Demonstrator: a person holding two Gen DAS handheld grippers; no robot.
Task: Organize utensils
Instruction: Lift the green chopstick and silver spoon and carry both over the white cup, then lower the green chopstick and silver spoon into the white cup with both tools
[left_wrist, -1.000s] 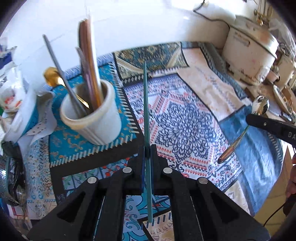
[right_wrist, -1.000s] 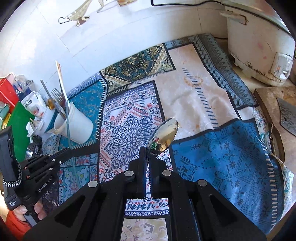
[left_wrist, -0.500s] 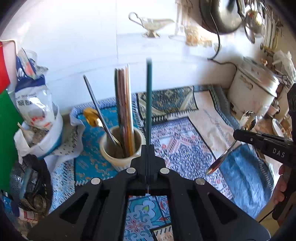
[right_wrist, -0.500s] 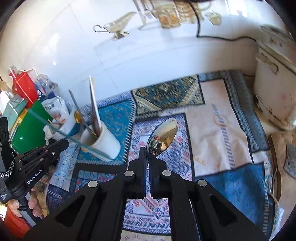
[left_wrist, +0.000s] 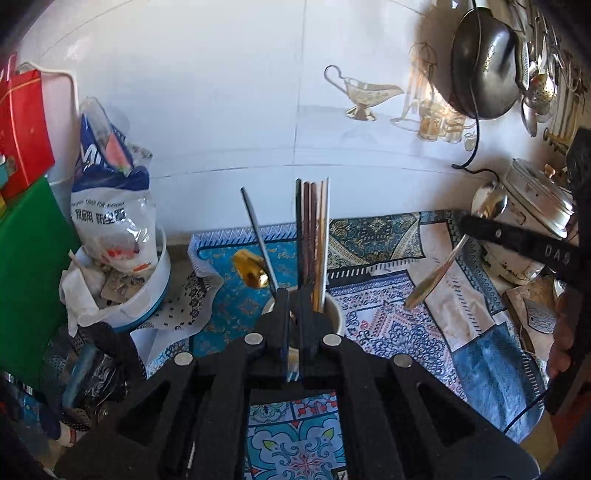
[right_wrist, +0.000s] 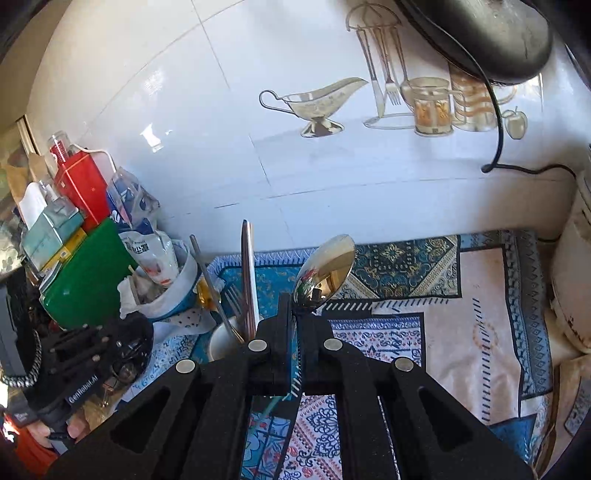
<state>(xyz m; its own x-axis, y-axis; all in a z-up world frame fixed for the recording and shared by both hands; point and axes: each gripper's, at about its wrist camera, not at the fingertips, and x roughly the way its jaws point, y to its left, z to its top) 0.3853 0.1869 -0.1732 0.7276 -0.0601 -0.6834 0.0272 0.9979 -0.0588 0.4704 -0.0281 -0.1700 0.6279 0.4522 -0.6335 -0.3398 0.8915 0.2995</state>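
Chopsticks (left_wrist: 313, 236) stand upright in the white cup (left_wrist: 334, 314) on the patterned cloth (left_wrist: 388, 325), just beyond the left gripper (left_wrist: 291, 314), whose jaws stand slightly parted around nothing. To the right, the right gripper (right_wrist: 295, 314) is clamped on a silver spoon (right_wrist: 325, 273), bowl up.

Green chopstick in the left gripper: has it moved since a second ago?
Yes. It has left the left gripper, whose jaws are now apart, and stands with the other chopsticks inside the white cup.
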